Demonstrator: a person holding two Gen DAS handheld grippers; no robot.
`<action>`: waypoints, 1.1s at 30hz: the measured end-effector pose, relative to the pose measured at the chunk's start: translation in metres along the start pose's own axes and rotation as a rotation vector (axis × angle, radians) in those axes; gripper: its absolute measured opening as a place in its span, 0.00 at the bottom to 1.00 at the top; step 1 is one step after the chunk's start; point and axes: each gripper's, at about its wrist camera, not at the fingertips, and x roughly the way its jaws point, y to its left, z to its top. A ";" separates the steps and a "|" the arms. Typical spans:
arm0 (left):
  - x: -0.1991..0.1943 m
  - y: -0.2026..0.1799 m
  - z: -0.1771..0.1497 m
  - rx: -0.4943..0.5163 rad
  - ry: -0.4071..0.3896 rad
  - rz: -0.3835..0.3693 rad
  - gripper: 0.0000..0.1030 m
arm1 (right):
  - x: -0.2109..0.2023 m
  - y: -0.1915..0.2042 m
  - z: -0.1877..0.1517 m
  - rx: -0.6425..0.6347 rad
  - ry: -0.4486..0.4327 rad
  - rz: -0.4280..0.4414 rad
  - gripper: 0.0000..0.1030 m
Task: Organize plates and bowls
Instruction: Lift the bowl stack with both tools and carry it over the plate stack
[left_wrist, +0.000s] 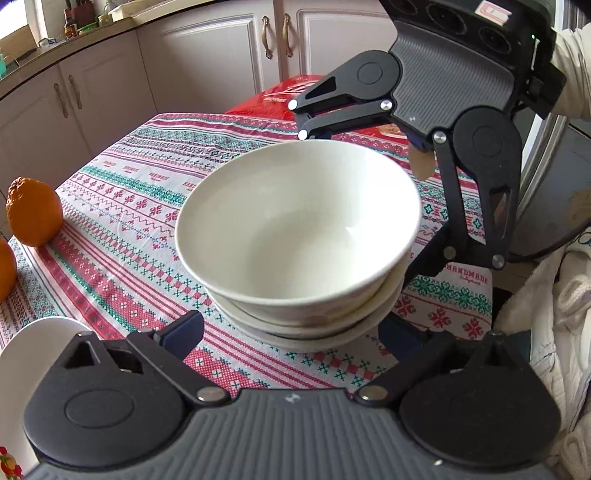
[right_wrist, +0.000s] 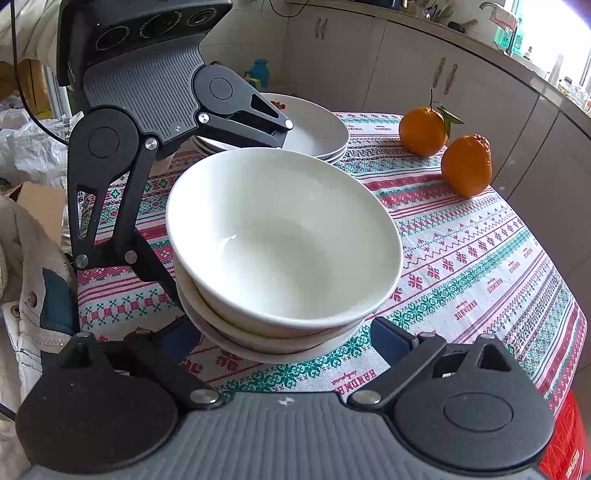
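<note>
A stack of three white bowls (left_wrist: 295, 229) (right_wrist: 280, 236) stands on the patterned tablecloth (left_wrist: 122, 221). My left gripper (left_wrist: 291, 325) reaches in from the near side, open wide, and its blue pads (left_wrist: 181, 332) flank the lowest bowl close to its sides. From the opposite side my right gripper (right_wrist: 284, 328) does the same, open wide around the stack's bottom. Each gripper shows in the other's view, the right gripper (left_wrist: 356, 203) and the left gripper (right_wrist: 231, 218) astride the far side of the stack. A stack of white plates (right_wrist: 317, 125) lies beyond the bowls.
Two oranges (right_wrist: 423, 131) (right_wrist: 467, 166) sit on the cloth near the table's edge. A white plate (left_wrist: 33, 343) lies by my left gripper. A red box (left_wrist: 280, 96) stands at the table's end. Pale fabric (left_wrist: 546, 314) bunches beside the table. Kitchen cabinets (left_wrist: 207, 55) stand behind.
</note>
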 end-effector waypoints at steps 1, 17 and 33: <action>0.000 0.001 0.001 0.005 -0.003 -0.012 0.96 | 0.000 0.000 0.000 -0.002 0.002 0.005 0.96; 0.004 0.020 0.004 0.080 0.005 -0.124 0.90 | 0.005 -0.005 0.004 0.012 0.029 0.057 0.90; -0.009 0.020 0.005 0.079 -0.012 -0.143 0.84 | 0.000 -0.001 0.011 0.018 0.029 0.063 0.89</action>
